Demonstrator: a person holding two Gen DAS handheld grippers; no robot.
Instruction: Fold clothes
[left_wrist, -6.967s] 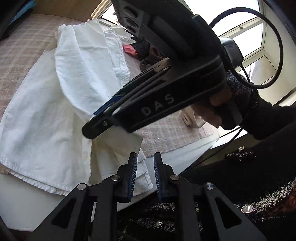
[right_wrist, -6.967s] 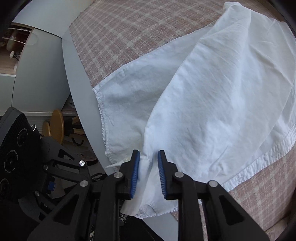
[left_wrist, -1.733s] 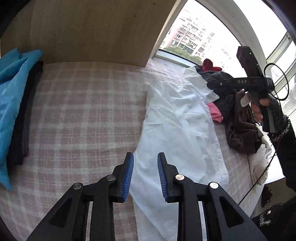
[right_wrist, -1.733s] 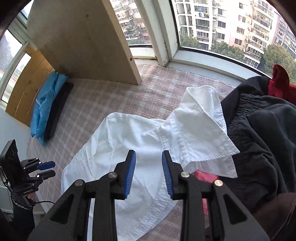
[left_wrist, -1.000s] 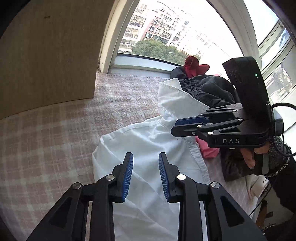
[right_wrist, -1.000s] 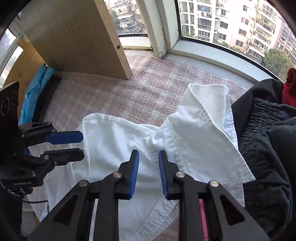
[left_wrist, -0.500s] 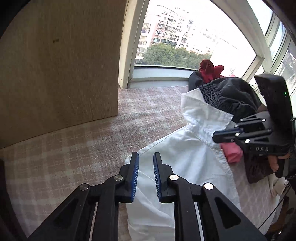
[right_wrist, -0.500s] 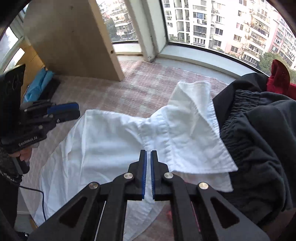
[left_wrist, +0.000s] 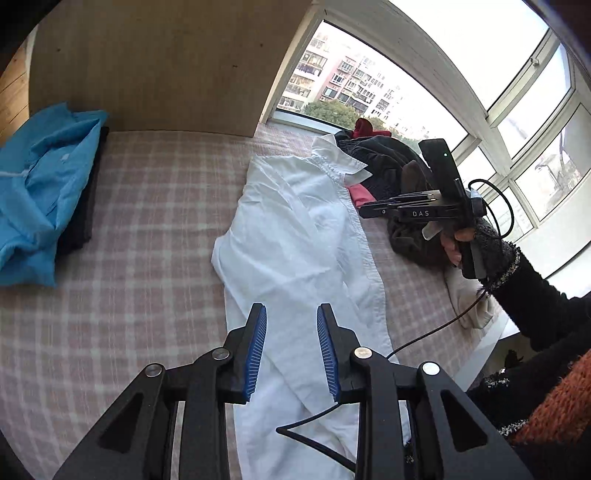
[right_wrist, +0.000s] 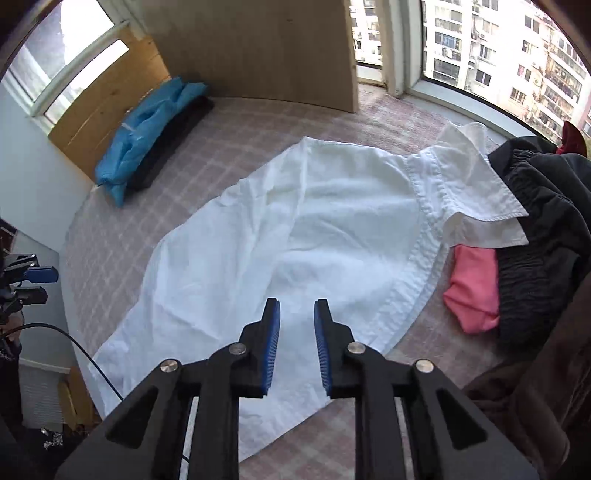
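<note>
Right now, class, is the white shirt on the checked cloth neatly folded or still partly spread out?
Partly folded: the white shirt lies as a long, wrinkled strip, sides turned in, collar at the far end. It is not yet folded lengthwise; neither open gripper holds it.

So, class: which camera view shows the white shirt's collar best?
The right wrist view: the white shirt's collar lies large and unobstructed, stitching visible. The left wrist view shows the collar small and distant, near the dark clothes pile.

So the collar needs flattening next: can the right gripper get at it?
Probably yes. The right gripper is open above the shirt, and nothing lies over the collar.
</note>
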